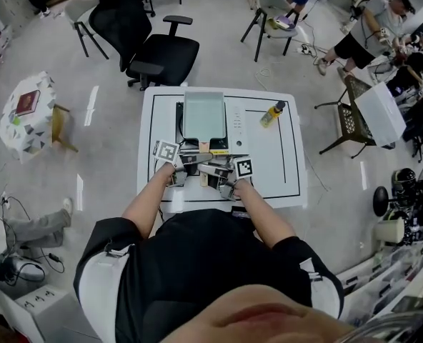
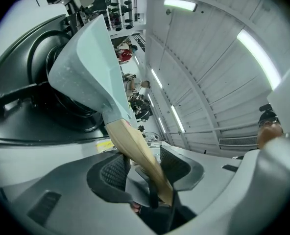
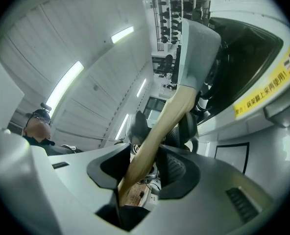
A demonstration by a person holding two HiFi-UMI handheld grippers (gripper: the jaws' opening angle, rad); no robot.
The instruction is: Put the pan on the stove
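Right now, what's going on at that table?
A person holds the pale green pan by its wooden handle with both grippers: the left gripper and right gripper are each closed on it. The pan is over the black stove on the white table; whether it rests there yet is unclear.

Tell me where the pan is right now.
Head view: the pan is mid-table over the black stove, left of the yellow bottle, its handle gripped by the left tongs and right tongs.

A white table [image 1: 269, 164] carries a black stove [image 1: 218, 144] and a yellow bottle [image 1: 272, 113].
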